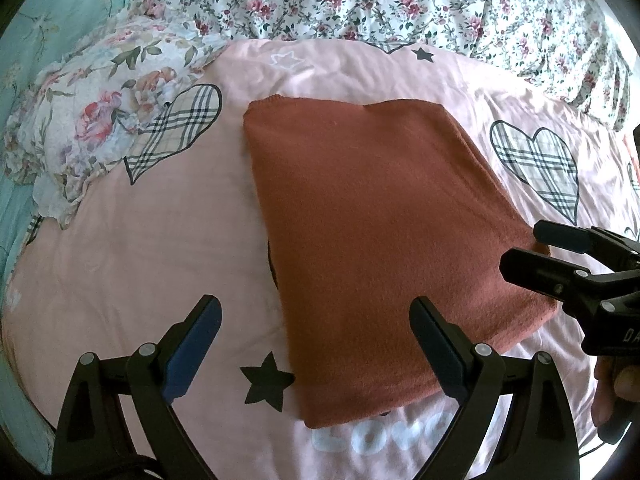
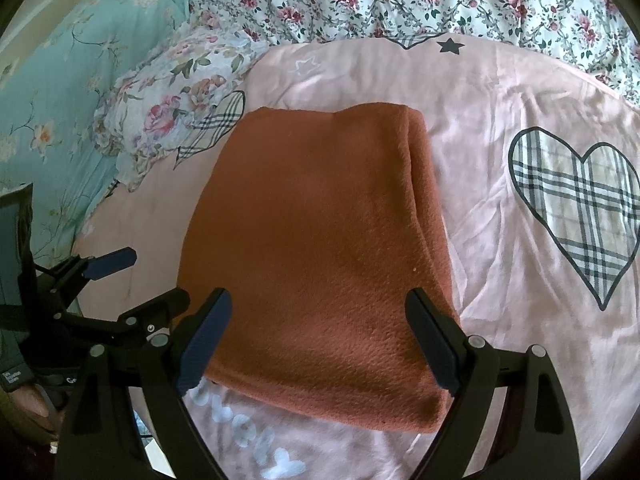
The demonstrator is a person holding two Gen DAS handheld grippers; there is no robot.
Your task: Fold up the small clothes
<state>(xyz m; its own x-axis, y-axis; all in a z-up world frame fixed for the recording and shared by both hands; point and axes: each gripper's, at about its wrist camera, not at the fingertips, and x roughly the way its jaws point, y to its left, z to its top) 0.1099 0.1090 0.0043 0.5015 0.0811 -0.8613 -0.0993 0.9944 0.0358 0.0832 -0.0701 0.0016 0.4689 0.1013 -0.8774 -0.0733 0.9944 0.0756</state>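
Folded rust garment [image 2: 316, 248] lies lengthwise ahead of both wide, empty claws, right claw [image 2: 320, 344] nearer than left claw [image 1: 316, 348].

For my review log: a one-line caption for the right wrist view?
Open right gripper above folded rust garment on pink sheet.

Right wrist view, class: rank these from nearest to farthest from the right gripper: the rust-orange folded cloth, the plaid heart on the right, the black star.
1. Rust-orange folded cloth, between the open fingers of the right gripper.
2. Plaid heart, off right.
3. Black star, far end of the pink sheet.
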